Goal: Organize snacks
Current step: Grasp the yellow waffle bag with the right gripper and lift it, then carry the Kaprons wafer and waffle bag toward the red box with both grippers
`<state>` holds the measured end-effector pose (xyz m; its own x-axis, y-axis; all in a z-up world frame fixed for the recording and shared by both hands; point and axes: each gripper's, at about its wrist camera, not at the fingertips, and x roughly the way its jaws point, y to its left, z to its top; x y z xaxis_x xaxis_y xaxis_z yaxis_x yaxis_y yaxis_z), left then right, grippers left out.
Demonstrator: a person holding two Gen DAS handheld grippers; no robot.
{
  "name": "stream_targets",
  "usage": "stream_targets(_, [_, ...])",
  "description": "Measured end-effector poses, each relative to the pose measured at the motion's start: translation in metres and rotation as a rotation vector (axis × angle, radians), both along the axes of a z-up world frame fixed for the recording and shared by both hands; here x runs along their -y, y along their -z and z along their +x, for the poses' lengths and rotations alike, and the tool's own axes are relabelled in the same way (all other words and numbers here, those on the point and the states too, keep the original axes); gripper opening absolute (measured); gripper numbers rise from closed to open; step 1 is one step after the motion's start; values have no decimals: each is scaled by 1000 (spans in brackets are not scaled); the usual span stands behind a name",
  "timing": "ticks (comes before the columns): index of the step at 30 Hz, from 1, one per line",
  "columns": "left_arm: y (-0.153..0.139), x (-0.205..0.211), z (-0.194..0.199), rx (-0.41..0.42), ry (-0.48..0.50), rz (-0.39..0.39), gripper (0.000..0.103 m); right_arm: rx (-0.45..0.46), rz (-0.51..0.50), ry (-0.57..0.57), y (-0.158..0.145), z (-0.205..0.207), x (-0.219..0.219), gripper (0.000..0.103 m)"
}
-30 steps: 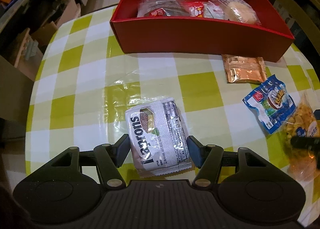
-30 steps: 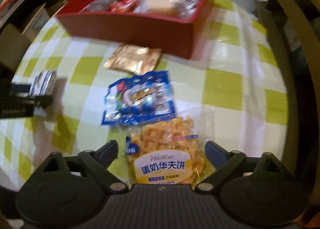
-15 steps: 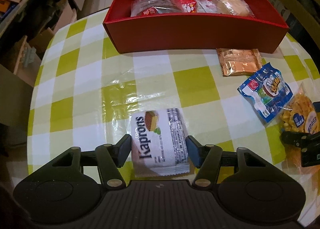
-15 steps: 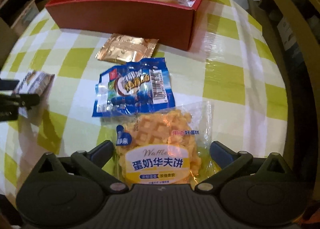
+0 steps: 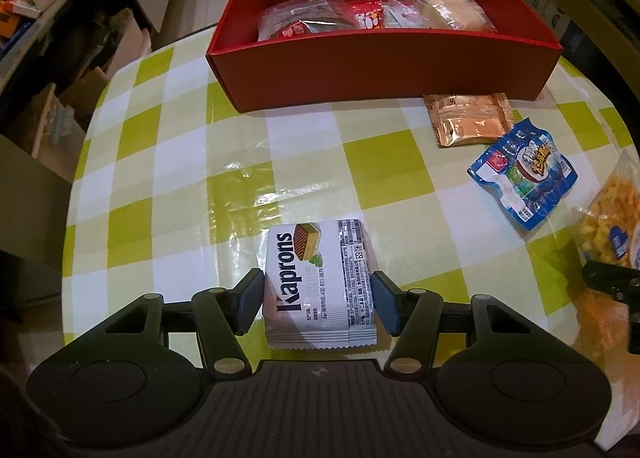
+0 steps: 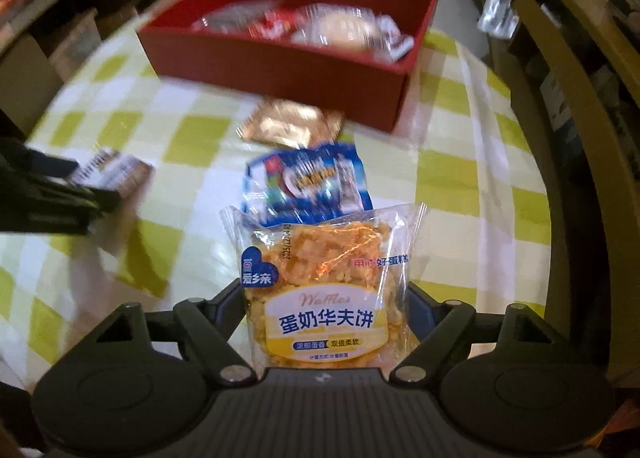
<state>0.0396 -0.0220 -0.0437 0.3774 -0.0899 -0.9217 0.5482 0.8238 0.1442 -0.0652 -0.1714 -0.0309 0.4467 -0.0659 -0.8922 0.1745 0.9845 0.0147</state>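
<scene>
A white Kaprons wafer pack (image 5: 316, 278) lies on the checked table, and my left gripper (image 5: 318, 290) is shut on it, both pads against its long sides. My right gripper (image 6: 325, 298) has its jaws closing on a clear bag of yellow waffles (image 6: 324, 258). The pads press on the bag, which is raised off the cloth and tilted up. The open red box (image 5: 380, 66) stands at the far side with several wrapped snacks inside. A gold pouch (image 5: 468, 120) and a blue snack pack (image 5: 524, 174) lie between the box and the waffle bag.
The round table (image 5: 168, 194) has a yellow and white checked cover, and its edge curves close on the left. A wooden chair back (image 6: 560, 106) stands just past the right edge. Cardboard boxes and shelves (image 5: 48, 70) crowd the left.
The left pads closed in on the Kaprons pack, which turned straight between them. The right jaws closed on the waffle bag and raised it off the table.
</scene>
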Motion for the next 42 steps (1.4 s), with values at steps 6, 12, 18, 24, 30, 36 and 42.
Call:
stream_targets(6, [0, 3, -3, 7, 8, 8, 65, 24, -12, -12, -7, 14, -8, 86])
stream_targets(12, [0, 7, 0, 11, -4, 21, 65, 51, -33, 4, -15, 29, -5, 86])
stream_targets(18, [-5, 11, 7, 26, -29, 23, 65, 69, -50, -6, -20, 44, -7, 86])
stream_targets(24, [-9, 15, 12, 42, -44, 27, 65, 103, -67, -22, -28, 53, -12, 86])
stream_targets(30, [-14, 15, 21, 53, -76, 18, 65, 134, -75, -28, -36, 60, -15, 86])
stream_targets(36, [-26, 18, 32, 97, -101, 9, 65, 164, -94, -5, -42, 72, -9, 86])
stream_targets(42, [-34, 22, 51, 132, -142, 2, 65, 195, -96, 4, -50, 87, -5, 86])
